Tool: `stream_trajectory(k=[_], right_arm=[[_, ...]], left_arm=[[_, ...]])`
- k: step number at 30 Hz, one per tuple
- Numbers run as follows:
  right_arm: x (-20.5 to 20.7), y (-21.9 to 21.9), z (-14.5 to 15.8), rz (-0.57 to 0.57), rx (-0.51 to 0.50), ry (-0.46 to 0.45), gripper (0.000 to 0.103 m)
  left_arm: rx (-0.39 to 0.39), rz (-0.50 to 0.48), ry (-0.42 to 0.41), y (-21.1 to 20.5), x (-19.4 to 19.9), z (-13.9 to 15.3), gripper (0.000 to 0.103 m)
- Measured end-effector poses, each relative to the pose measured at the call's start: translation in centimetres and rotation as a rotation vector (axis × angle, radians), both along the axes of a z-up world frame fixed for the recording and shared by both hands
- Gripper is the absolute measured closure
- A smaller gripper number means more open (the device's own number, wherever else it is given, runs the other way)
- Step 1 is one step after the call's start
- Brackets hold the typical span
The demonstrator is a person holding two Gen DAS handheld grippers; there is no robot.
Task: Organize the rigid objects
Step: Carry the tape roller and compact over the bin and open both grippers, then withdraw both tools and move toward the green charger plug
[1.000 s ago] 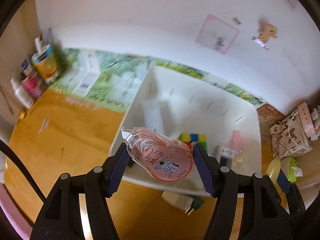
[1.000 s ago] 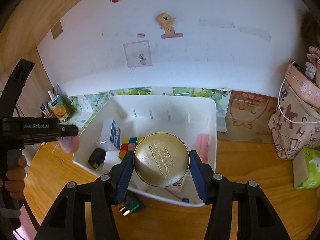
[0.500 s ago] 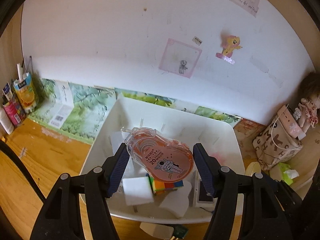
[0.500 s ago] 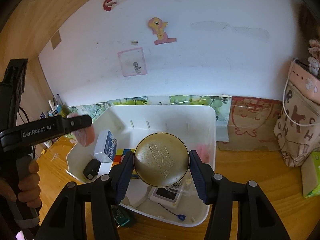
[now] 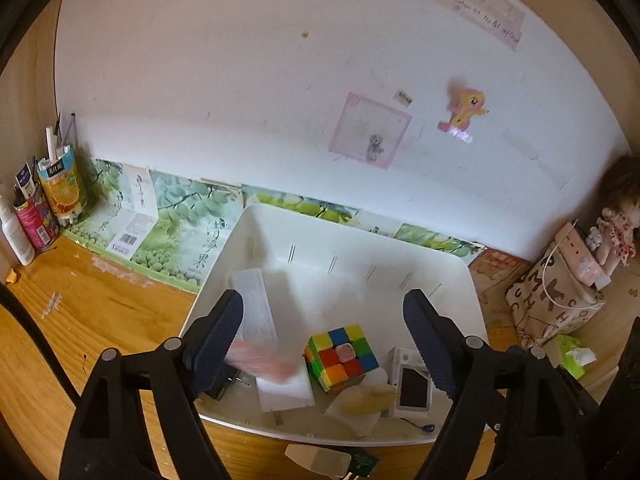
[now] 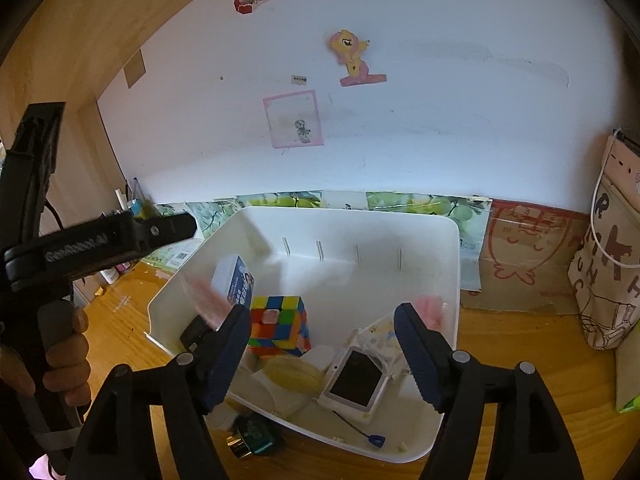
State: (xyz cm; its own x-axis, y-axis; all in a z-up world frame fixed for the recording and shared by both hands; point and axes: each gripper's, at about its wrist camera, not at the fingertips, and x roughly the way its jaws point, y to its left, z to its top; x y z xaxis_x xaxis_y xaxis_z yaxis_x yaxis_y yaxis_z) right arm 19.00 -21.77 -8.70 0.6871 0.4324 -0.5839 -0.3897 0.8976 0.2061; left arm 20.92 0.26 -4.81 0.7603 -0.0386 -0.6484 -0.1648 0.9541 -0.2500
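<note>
Both my left gripper (image 5: 324, 320) and right gripper (image 6: 320, 340) are spread wide and hold nothing above the white bin (image 6: 450, 264). A pink blur (image 5: 260, 358) (maybe falling) lies inside. The cube (image 6: 280, 326) looks rigid and light; I would pinch its flat sides.

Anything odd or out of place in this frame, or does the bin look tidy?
One item sits outside the white plastic bin: a dark green plug adapter with brass prongs lies on the wooden desk against the bin's near wall. Inside, a pink blur beside the multicoloured puzzle cube looks like something mid-fall. Both claws are open and empty.
</note>
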Motion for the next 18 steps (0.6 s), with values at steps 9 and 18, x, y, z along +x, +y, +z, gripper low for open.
stream_trajectory(k=[9,18], right_arm=[[-1.6,-0.4,1.7,-0.004,0.012,-0.041,0.023],[-4.2,0.2,4.1,0.021,0.018,-0.091,0.022]], left_arm=[[-0.018,0.011,-0.069,0.5,-2.2,2.0,0.018],[-0.015,0.024,-0.157,1.2,-6.1,4.5,0.018]])
